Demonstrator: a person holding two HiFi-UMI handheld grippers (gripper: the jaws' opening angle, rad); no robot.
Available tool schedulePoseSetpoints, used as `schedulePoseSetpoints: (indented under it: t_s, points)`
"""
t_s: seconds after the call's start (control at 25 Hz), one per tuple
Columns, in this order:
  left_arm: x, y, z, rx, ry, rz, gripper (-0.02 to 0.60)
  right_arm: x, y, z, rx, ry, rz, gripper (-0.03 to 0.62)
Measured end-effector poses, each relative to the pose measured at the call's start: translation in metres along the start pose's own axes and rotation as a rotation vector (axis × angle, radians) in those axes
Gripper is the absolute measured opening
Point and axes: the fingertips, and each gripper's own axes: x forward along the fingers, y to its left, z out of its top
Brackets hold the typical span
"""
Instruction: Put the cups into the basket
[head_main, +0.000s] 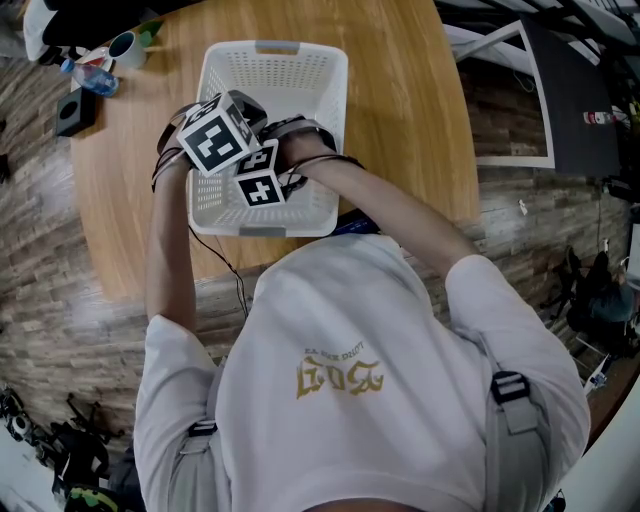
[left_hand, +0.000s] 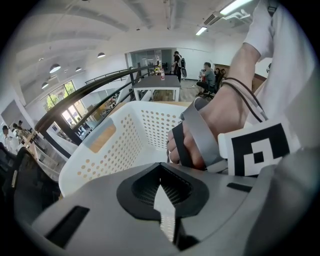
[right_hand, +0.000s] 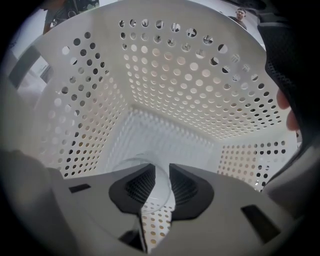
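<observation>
Left gripper (left_hand: 164, 202): its jaws are pressing together with nothing between them. It is hovering over the basket's 7 o'clock corner in the head view, at about 10 o'clock from the other gripper. It looks to be waiting aside so that it does not crowd the drop.

Basket: the white perforated plastic basket (head_main: 275, 48) is sitting on the round wooden table (head_main: 400, 120), at 12 o'clock from the person. Its long side is running away from them, so both arms are reaching it easily.

Right hand (left_hand: 200, 135): it is wrapping the strapped handle of its gripper and angling the tool down past the near rim.

Right gripper (right_hand: 157, 184): it is reaching deep inside the basket and pointing at the floor and far wall. Its jaws are clamping the wall of a cup.

Cup: the clear plastic cup (right_hand: 150, 205) is lying tilted between the right jaws, its rim arcing towards 10 o'clock. It is inside the basket walls, probably just above the floor.

Stage: by my reading, the cup is being lowered for release, and opening the jaws is what remains.
</observation>
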Motion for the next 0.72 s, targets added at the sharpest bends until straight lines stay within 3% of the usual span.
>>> schedulePoseSetpoints:
  t_s: [0.72]
  points:
    - [-0.0070,0.0063,-0.0013,-0.019,-0.011,0.023,0.007,-0.0033,-0.0068,-0.0070,0.051,-0.011,0.022,0.091]
